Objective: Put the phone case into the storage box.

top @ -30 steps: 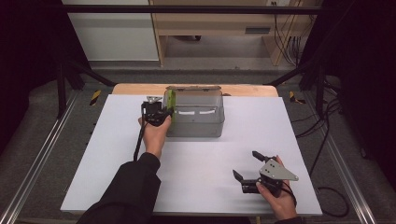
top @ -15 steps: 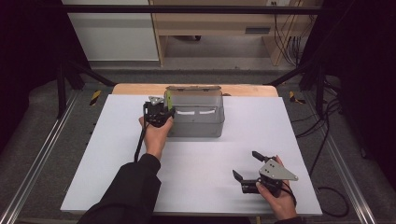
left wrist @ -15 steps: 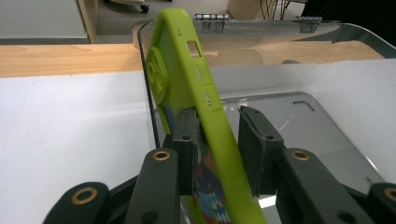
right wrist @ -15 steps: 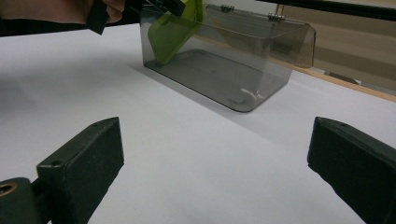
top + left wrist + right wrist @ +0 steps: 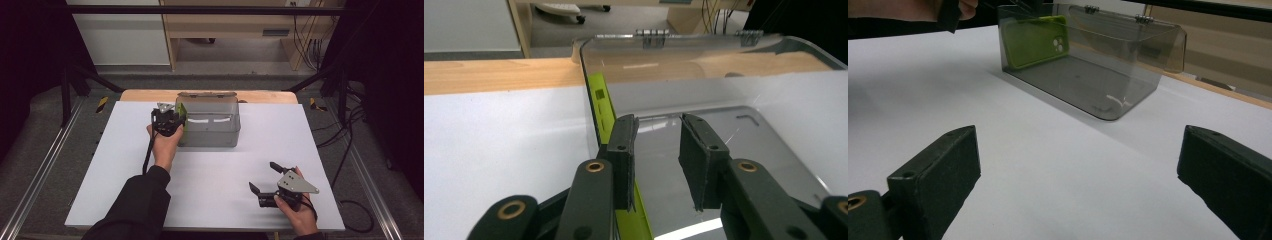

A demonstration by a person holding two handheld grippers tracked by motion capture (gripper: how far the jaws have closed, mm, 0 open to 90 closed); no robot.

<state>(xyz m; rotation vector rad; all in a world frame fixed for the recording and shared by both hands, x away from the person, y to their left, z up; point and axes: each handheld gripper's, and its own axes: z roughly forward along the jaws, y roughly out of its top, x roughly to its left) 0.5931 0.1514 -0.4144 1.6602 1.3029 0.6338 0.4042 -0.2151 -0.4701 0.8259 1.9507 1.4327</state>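
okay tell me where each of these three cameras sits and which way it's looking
High view: above the person's side, looking forward and down at the white table; forearms, left gripper, right gripper.
Left gripper view: along its jaws over the clear smoky plastic box.
Right gripper view: low, level, across the table.
Shared: box and lime-green phone case.

left arm: black long sleeve [image 5: 135, 205] | grippers: black two-jaw bodies, brass-ringed pivots | right gripper [image 5: 272, 176]: grey three-cornered plate | left gripper [image 5: 169, 116]: black trailing cable
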